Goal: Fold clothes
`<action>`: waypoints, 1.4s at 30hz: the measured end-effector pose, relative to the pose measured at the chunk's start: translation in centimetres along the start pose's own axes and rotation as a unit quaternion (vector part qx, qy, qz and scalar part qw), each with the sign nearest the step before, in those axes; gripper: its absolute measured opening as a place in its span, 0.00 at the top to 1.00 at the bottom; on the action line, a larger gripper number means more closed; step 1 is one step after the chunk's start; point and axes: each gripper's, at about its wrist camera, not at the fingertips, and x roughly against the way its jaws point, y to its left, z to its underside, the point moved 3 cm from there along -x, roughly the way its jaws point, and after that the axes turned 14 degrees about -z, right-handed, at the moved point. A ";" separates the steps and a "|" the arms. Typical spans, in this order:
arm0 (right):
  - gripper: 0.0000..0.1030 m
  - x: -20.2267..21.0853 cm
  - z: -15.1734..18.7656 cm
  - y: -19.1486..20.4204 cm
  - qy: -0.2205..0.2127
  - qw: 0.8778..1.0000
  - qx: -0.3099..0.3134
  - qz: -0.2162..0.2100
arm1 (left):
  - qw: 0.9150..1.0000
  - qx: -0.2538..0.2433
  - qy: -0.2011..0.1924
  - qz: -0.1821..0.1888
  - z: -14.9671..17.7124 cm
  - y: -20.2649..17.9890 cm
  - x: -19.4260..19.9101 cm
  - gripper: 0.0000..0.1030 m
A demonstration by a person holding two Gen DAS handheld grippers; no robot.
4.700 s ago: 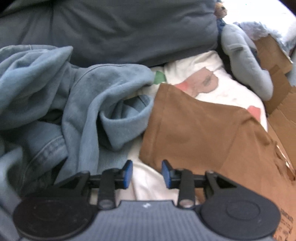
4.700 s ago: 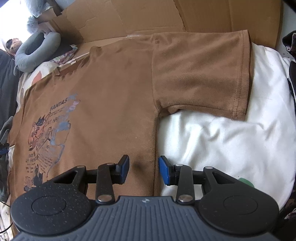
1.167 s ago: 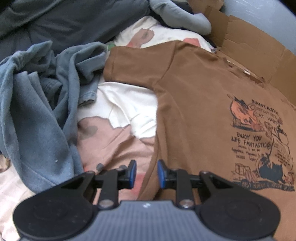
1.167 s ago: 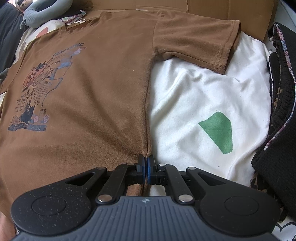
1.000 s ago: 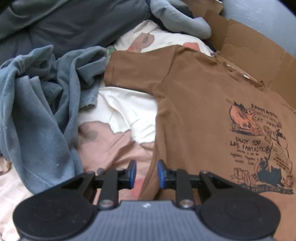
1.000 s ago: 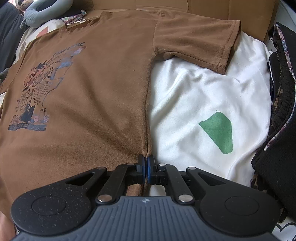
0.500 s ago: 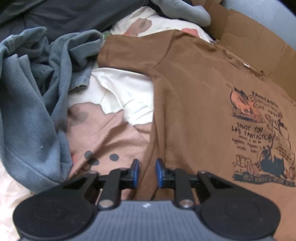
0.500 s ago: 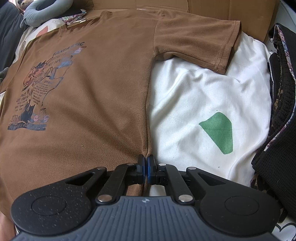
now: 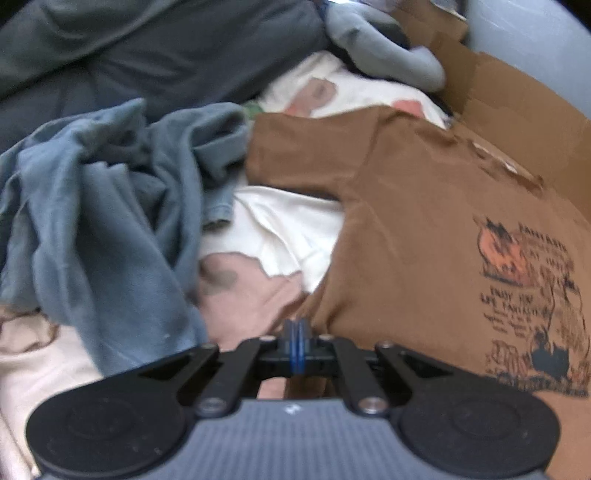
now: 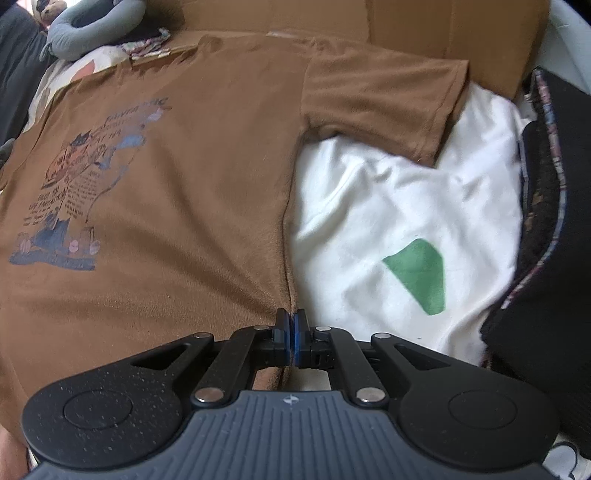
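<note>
A brown T-shirt (image 9: 424,229) with a printed cartoon graphic lies face up and spread out on a patterned bedsheet (image 9: 288,229). In the left wrist view my left gripper (image 9: 295,326) is shut on the shirt's side edge near the hem, below one short sleeve (image 9: 303,155). The right wrist view shows the same brown T-shirt (image 10: 166,192). There my right gripper (image 10: 290,319) is shut on the opposite side seam, below the other sleeve (image 10: 384,103). The cloth puckers slightly at both pinch points.
A crumpled blue-grey garment (image 9: 103,221) is heaped left of the shirt. A dark blanket (image 9: 147,55) and a grey neck pillow (image 9: 384,55) lie beyond. Flattened cardboard (image 10: 424,26) lines the far side. A black garment with patterned trim (image 10: 546,206) sits on the right.
My left gripper's fingers have gone from apart to shut on the shirt's side edge. The right gripper stays shut on the opposite seam; both views have shifted slightly and are motion-blurred.
</note>
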 end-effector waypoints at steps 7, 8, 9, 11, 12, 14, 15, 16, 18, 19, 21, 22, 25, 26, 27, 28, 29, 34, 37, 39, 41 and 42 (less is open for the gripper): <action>1.00 -1.0 0.0 -0.8 0.012 1.000 -0.021 0.005 | 0.993 0.087 0.078 -0.002 0.3 1.9 -3.5 0.99; 1.00 -1.3 0.0 -0.8 0.014 1.000 -0.020 0.007 | 0.994 0.083 0.077 -0.003 0.4 1.7 -4.0 0.99; 1.00 -1.5 0.0 -0.7 0.015 1.000 -0.018 0.009 | 0.994 0.077 0.076 -0.004 0.4 1.4 -4.3 0.99; 1.00 -1.7 -0.2 -0.6 0.017 1.000 -0.013 0.011 | 0.994 0.074 0.074 -0.005 0.5 1.2 -4.4 0.99; 1.00 -1.7 -0.2 -0.6 0.017 1.000 -0.013 0.011 | 0.994 0.075 0.073 -0.005 0.4 1.3 -4.3 0.99; 1.00 -1.5 -0.3 -0.6 0.014 1.000 -0.016 0.012 | 0.995 0.073 0.066 -0.003 0.1 1.4 -3.8 0.99; 1.00 -1.4 -0.3 -0.6 0.013 1.000 -0.017 0.012 | 0.996 0.070 0.063 -0.003 0.0 1.5 -3.5 0.99; 1.00 -1.5 -0.2 -0.6 0.014 1.000 -0.017 0.014 | 0.996 0.067 0.060 -0.003 -0.1 1.5 -3.3 0.99; 1.00 -1.7 -0.1 -0.5 0.015 1.000 -0.017 0.016 | 0.997 0.061 0.056 -0.003 -0.2 1.5 -3.0 0.99; 1.00 -1.8 -0.1 -0.5 0.015 1.000 -0.017 0.017 | 0.996 0.057 0.061 -0.004 0.1 1.4 -3.5 0.99; 1.00 -1.9 0.0 -0.5 0.016 1.000 -0.017 0.019 | 0.996 0.047 0.080 -0.002 0.9 1.0 -4.9 0.98; 1.00 -2.0 0.0 -0.5 0.017 1.000 -0.017 0.020 | 0.996 0.038 0.077 -0.002 1.1 0.8 -5.1 0.98; 0.98 -1.7 -0.3 -0.9 0.017 0.999 -0.037 0.007 | 0.997 0.003 0.073 -0.005 0.8 -0.1 -5.0 0.94; 0.97 -1.5 -0.4 -1.2 0.015 0.999 -0.049 0.001 | 0.997 -0.003 0.072 -0.004 0.6 -0.1 -4.8 0.91; 0.96 -1.2 -0.6 -1.4 0.012 0.998 -0.059 -0.004 | 0.997 -0.006 0.071 -0.003 0.4 0.0 -4.6 0.89; 0.93 -0.7 -0.7 -1.5 0.007 0.998 -0.064 -0.004 | 0.998 -0.006 0.070 -0.001 0.1 0.2 -4.3 0.89; 0.93 -0.2 -0.8 -1.6 0.003 0.998 -0.069 -0.005 | 0.998 -0.003 0.068 0.001 -0.2 0.5 -4.0 0.89; 0.90 2.4 -1.4 -2.0 -0.016 0.996 -0.090 -0.009 | 0.998 -0.017 0.059 0.017 -1.9 2.0 -1.9 0.75; 0.90 4.3 -1.8 -2.4 -0.025 0.995 -0.096 -0.011 | 0.998 -0.031 0.051 0.019 -2.8 3.0 -0.2 0.68; 0.90 5.9 -2.2 -2.5 -0.035 0.994 -0.099 -0.008 | 0.998 -0.039 0.046 0.021 -3.4 3.8 1.0 0.64; 0.90 7.8 -2.6 -2.8 -0.048 0.993 -0.106 -0.007 | 0.998 -0.047 0.041 0.022 -4.0 4.5 2.1 0.63; 0.90 8.9 -2.9 -3.0 -0.055 0.992 -0.110 -0.006 | 0.998 -0.050 0.039 0.023 -4.3 4.9 2.7 0.62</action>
